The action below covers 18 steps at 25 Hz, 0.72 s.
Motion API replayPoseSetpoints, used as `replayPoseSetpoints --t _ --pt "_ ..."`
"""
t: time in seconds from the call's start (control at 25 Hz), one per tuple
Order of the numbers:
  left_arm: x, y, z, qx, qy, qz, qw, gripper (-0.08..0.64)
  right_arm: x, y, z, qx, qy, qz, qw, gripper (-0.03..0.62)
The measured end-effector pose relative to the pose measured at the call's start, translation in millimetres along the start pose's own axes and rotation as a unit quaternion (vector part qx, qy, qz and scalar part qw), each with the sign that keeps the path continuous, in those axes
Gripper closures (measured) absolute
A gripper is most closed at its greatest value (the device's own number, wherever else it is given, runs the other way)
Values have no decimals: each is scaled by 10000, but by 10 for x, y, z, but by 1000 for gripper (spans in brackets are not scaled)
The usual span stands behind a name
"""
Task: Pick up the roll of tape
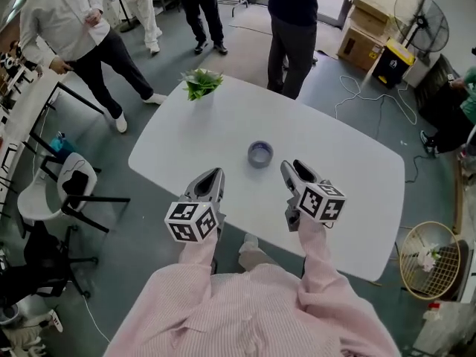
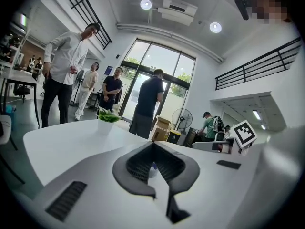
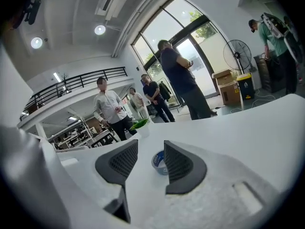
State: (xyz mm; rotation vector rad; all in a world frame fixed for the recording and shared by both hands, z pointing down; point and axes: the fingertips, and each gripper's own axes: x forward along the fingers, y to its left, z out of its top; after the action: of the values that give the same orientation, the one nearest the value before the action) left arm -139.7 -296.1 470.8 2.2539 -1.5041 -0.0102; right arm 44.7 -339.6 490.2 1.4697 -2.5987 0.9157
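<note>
While the bluish-grey roll of tape (image 1: 260,154) lies flat, hole upward, near the middle of the white rounded table (image 1: 349,162), neither of my grippers touches it. My right gripper (image 1: 288,168) is the closer one. It is just to the right of the roll and a little nearer to me, and its jaws are spread. In the right gripper view the roll (image 3: 159,162) shows in the gap beyond the jaws, not yet between them. My left gripper (image 1: 214,173) is on the other side of the roll, with its jaw tips pressed together and nothing held.

I judge that the step now is the approach with the right gripper. To do it well, I should keep the jaws wide and bring one jaw into the hole and the other outside the wall. Then I should go down almost to the table and only then squeeze, so the ring does not slide on the smooth top.

Beyond the roll stands a small green plant in a white pot (image 1: 201,86), and several people (image 1: 294,21) stand behind the table. The roll has some blue print, too small to read. The marker cubes (image 1: 192,222) carry only black and white squares. I can read no brand.
</note>
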Motion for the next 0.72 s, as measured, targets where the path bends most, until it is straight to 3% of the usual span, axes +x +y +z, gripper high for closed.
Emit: replayPoseSetpoints --t 0.44,0.72 --pt "638 317 -187 -400 523 -13 9978 560 766 -375 -119 242 802 -96 9964 430" --pt "932 478 -372 -667 991 -128 9928 560 1207 -601 -382 204 1516 -348 9876 430"
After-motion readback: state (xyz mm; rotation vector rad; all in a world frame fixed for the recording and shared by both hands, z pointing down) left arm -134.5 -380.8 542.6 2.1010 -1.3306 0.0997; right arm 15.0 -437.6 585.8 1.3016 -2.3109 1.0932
